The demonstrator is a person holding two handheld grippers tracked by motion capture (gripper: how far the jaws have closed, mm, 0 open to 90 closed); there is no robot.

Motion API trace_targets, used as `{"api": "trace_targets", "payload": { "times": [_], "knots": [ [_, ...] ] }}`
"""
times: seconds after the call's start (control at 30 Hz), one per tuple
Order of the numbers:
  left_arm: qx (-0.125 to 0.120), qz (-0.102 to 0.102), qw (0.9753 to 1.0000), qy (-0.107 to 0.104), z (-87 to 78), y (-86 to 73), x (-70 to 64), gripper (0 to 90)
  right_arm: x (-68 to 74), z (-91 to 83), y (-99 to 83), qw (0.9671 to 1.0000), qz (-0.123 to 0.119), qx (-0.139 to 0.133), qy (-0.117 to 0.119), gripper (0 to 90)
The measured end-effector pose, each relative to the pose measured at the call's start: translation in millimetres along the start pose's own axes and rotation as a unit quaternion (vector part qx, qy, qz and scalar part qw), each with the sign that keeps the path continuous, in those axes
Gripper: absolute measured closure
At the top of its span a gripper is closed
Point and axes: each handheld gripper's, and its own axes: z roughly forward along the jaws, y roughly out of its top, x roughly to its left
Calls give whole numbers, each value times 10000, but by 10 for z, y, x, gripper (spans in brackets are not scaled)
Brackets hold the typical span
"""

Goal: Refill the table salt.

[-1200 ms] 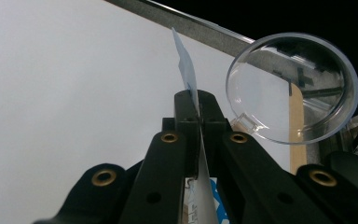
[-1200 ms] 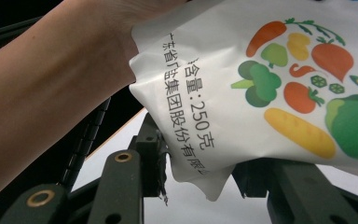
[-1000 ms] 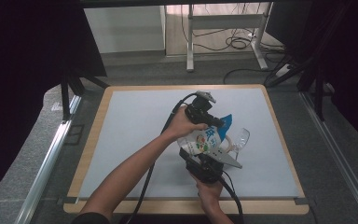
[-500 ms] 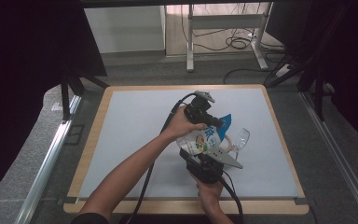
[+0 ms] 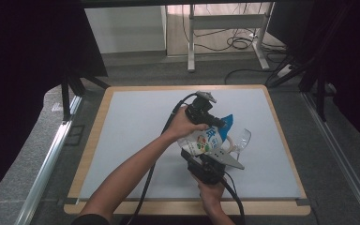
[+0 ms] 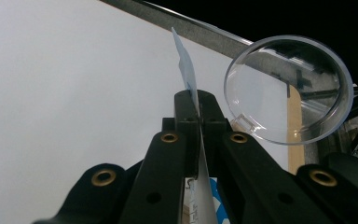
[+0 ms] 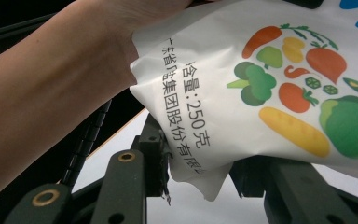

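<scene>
White glossy plastic pouch [image 5: 205, 140] printed with vegetables hangs above the pale grey table mat [image 5: 131, 136]. Left gripper [image 6: 198, 100] pinches its thin blue top edge; right gripper [image 7: 200, 161] brackets its crinkled bottom corner (grip unclear). Clear round plastic cup [image 6: 290, 88] sits beside.

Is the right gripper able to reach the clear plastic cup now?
Probably not yet. The right gripper has the white printed bag between its jaws, and the left gripper pinches the bag's edge beside the clear plastic cup.
</scene>
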Motion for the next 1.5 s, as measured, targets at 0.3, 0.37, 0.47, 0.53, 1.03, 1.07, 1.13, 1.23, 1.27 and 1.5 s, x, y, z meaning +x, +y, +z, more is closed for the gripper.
{"api": "trace_targets", "payload": {
  "times": [0.3,0.37,0.47,0.53,1.03,1.07,1.13,1.23,1.27,1.5],
  "knots": [
    [-4,9,10000,-50,-15,4,9,894,-5,-8,5,10000,34,-14,57,623],
    [-13,16,10000,-58,-18,12,10,894,-9,-14,9,10000,34,-28,51,623],
    [-5,28,10000,-56,-19,27,10,894,-12,-17,16,9999,110,-57,64,623],
    [3,37,10000,-49,-13,30,7,894,-7,-12,15,9998,201,-73,55,623],
    [-21,-6,10000,-49,38,41,33,894,-16,-2,8,9997,174,-102,-121,623],
    [-19,-4,10000,-49,42,38,34,895,-17,1,6,9997,169,-105,-127,623],
    [-15,-15,10000,-49,44,32,36,894,-13,6,0,9997,188,-106,-134,623],
    [-12,-19,10000,-51,42,26,41,894,-12,12,-6,9997,199,-108,-133,623],
    [-5,-18,10000,-50,42,22,42,894,-11,14,-9,9997,182,-109,-140,623],
    [0,-37,10000,-53,51,6,54,894,-4,26,-22,9997,186,-91,-163,624]
  ]
}}
